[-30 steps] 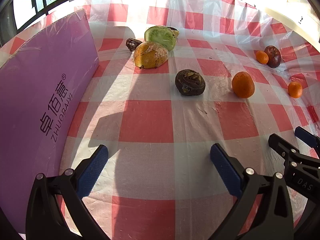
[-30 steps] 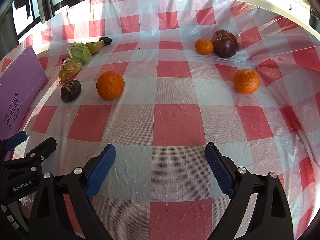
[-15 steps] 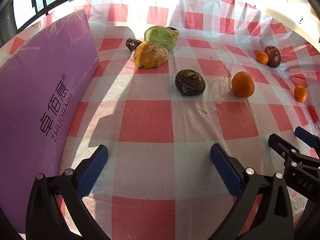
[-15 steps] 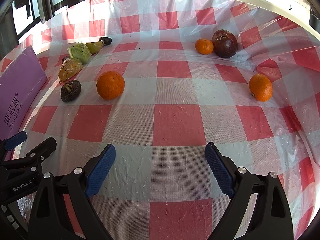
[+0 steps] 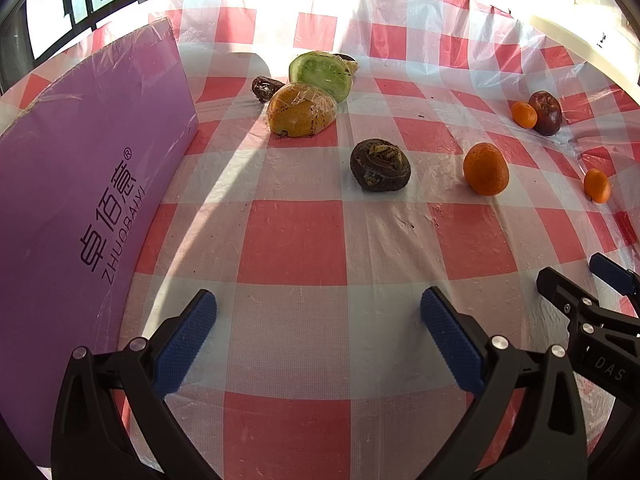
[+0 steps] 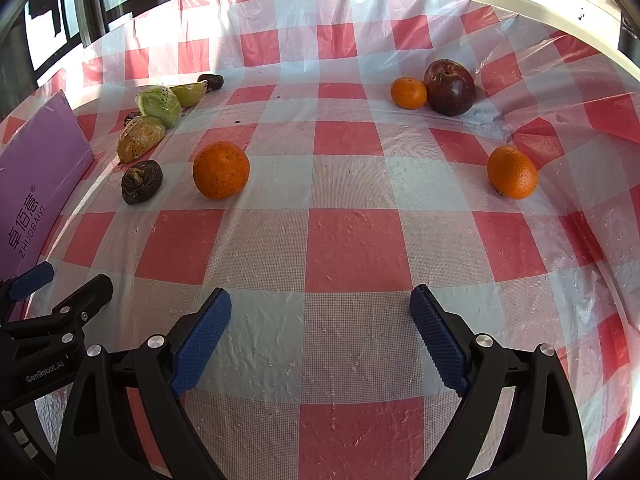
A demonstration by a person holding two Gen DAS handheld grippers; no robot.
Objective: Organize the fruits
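Fruits lie on a red-and-white checked cloth. A big orange [image 6: 221, 170] [image 5: 485, 168] sits centre-left beside a dark wrinkled fruit [image 6: 141, 181] [image 5: 380, 165]. A wrapped orange-yellow fruit [image 5: 301, 110] [image 6: 141, 138] and a wrapped green fruit [image 5: 321, 75] [image 6: 159, 105] lie behind it. A second orange [image 6: 512, 172] [image 5: 597, 186] is alone at the right. A small orange [image 6: 408, 92] touches a dark red apple [image 6: 450, 87] at the back. My left gripper [image 5: 318, 334] and right gripper [image 6: 320, 330] are open, empty, near the front edge.
A purple box [image 5: 80, 208] stands on edge along the left side. Small dark fruits [image 5: 265, 87] [image 6: 211, 81] and a yellow-green piece [image 6: 189, 93] lie by the wrapped fruits. The plastic cloth [image 6: 560, 80] is rumpled at the back right.
The lone orange at the right has rolled to the right and a little nearer, then settled. Both grippers have stayed still and open.
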